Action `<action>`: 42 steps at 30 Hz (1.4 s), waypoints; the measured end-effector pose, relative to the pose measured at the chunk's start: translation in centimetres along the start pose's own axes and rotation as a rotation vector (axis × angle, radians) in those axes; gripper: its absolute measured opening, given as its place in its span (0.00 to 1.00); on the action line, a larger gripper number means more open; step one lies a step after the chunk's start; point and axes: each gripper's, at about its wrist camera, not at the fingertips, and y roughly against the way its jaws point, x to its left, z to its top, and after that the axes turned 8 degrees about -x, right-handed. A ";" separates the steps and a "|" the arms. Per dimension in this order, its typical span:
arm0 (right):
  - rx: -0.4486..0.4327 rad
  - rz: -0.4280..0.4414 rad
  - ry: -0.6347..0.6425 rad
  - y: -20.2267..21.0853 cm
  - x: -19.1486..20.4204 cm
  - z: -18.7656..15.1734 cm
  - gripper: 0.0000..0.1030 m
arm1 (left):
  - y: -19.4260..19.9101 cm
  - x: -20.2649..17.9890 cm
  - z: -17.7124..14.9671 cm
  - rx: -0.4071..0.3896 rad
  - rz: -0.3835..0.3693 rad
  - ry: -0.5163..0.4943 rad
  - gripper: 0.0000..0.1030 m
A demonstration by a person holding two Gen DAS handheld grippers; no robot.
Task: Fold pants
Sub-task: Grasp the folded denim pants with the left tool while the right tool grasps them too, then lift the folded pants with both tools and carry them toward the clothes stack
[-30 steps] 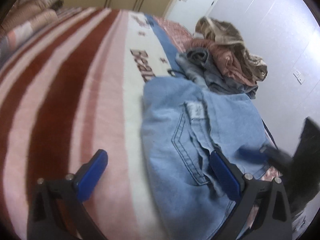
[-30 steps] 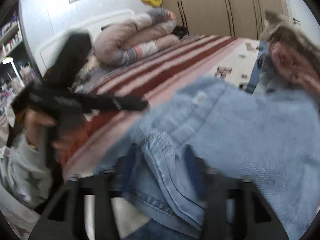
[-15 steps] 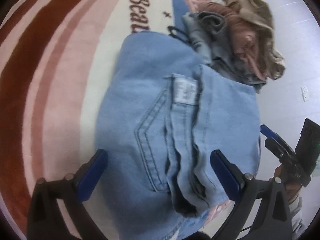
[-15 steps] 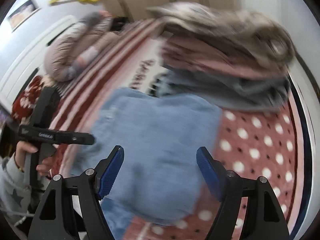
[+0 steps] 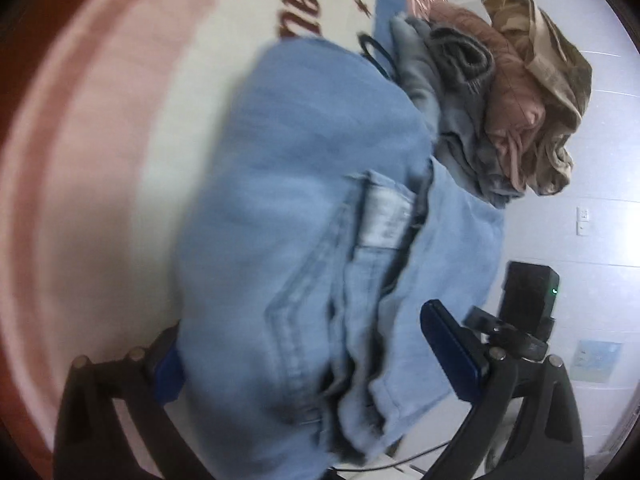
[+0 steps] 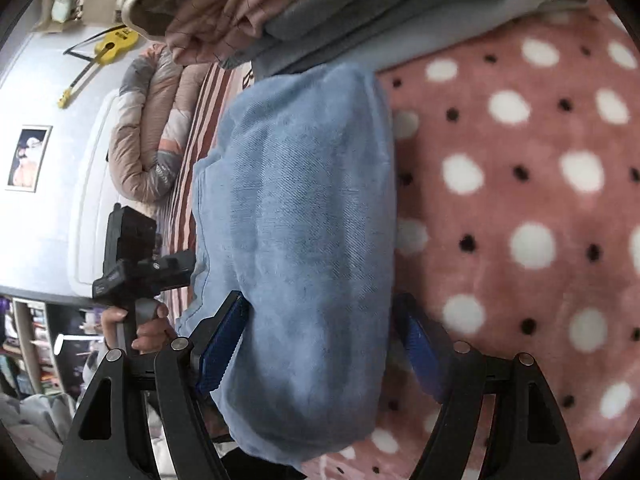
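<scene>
Folded light-blue jeans (image 5: 304, 216) lie as a thick bundle on the bed. In the left wrist view my left gripper (image 5: 312, 360) is wide open, its blue pads straddling the bundle's near edge, the waistband and label side; the left pad is partly hidden behind denim. In the right wrist view the same jeans (image 6: 304, 216) fill the middle, and my right gripper (image 6: 324, 344) is open with a pad on each side of the bundle's opposite end. The other hand and its gripper (image 6: 136, 264) show at the left.
A stack of folded clothes (image 5: 500, 92), grey, pink and tan, sits just beyond the jeans; it also shows in the right wrist view (image 6: 304, 4). The bed has a striped blanket (image 5: 80, 160) and a pink dotted blanket (image 6: 520, 200). A rolled duvet (image 6: 148, 128) lies by the headboard.
Both grippers have rolled sideways and closed in on the jeans, so that each now straddles one end of the folded bundle. The jaws stay open.
</scene>
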 end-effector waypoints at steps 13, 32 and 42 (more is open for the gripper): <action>0.055 -0.061 0.040 -1.7 1.6 0.3 0.34 | -0.4 -3.8 -0.7 0.047 0.114 -0.060 0.40; -0.055 -0.098 0.151 3.3 15.7 1.6 0.25 | 14.3 -10.3 1.5 -0.070 0.101 -0.222 0.18; -0.148 -0.128 0.248 6.0 26.2 4.9 0.25 | 23.8 -13.8 4.0 -0.178 0.127 -0.308 0.18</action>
